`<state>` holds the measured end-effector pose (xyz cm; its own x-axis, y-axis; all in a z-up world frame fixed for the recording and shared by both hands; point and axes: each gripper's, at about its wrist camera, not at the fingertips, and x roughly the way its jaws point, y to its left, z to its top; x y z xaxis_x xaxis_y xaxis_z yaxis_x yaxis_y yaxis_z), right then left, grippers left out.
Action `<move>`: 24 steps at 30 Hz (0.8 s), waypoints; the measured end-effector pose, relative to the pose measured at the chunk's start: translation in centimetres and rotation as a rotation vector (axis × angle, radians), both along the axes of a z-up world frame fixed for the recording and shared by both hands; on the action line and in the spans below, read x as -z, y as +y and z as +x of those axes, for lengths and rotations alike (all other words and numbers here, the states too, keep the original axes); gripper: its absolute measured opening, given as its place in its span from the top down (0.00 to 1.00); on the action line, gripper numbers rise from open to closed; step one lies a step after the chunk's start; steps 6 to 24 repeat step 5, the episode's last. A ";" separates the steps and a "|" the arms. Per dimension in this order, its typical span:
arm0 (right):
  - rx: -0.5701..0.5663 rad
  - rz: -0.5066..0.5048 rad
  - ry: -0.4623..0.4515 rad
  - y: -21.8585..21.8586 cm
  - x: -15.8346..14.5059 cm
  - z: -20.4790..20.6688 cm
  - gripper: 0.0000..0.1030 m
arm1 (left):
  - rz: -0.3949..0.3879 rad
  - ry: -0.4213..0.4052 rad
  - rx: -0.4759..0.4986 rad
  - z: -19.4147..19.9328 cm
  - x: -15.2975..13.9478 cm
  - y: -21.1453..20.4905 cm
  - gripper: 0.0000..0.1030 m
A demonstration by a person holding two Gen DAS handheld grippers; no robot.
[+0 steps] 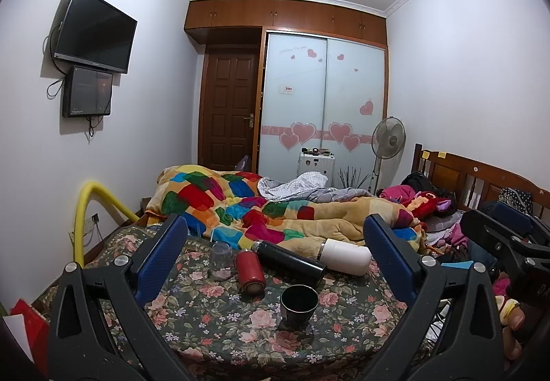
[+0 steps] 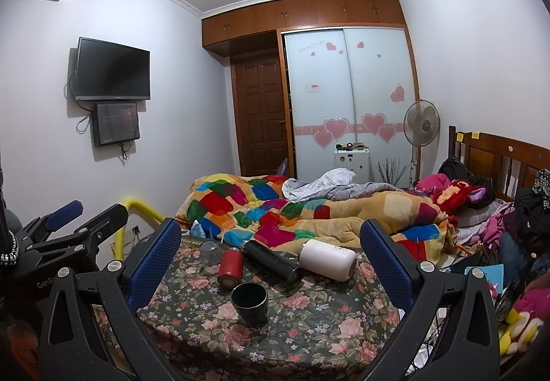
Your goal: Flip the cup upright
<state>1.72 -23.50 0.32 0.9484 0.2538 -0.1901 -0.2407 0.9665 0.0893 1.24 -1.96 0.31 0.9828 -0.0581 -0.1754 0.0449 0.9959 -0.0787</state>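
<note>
A black cup point(image 1: 298, 304) stands upright, mouth up, on the floral cloth point(image 1: 213, 319); it also shows in the right wrist view point(image 2: 249, 303). Behind it lie a red flask point(image 1: 250, 271), a black flask point(image 1: 288, 260) and a white flask point(image 1: 347, 256) on their sides. A clear glass point(image 1: 220, 259) stands upside down at the left. My left gripper point(image 1: 275, 254) is open and empty, held back from the cups. My right gripper point(image 2: 271, 250) is open and empty too. The right gripper also shows in the left wrist view point(image 1: 498, 223).
A colourful patchwork blanket point(image 1: 240, 205) is heaped behind the flasks. Clothes and plush toys point(image 2: 515, 305) crowd the right side by the wooden headboard point(image 2: 498, 154). A yellow padded rail point(image 1: 86, 209) stands at the left. A fan point(image 2: 421, 126) and wardrobe stand at the back.
</note>
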 end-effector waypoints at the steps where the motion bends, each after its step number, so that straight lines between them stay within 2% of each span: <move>1: 0.001 -0.002 0.001 0.1 0.1 0.1 0.00 | 0.000 0.000 0.000 0.0 0.0 0.0 0.00; 24: -0.001 -0.006 0.010 0.5 0.3 0.5 0.00 | -0.010 0.003 -0.005 -0.1 0.4 0.4 0.00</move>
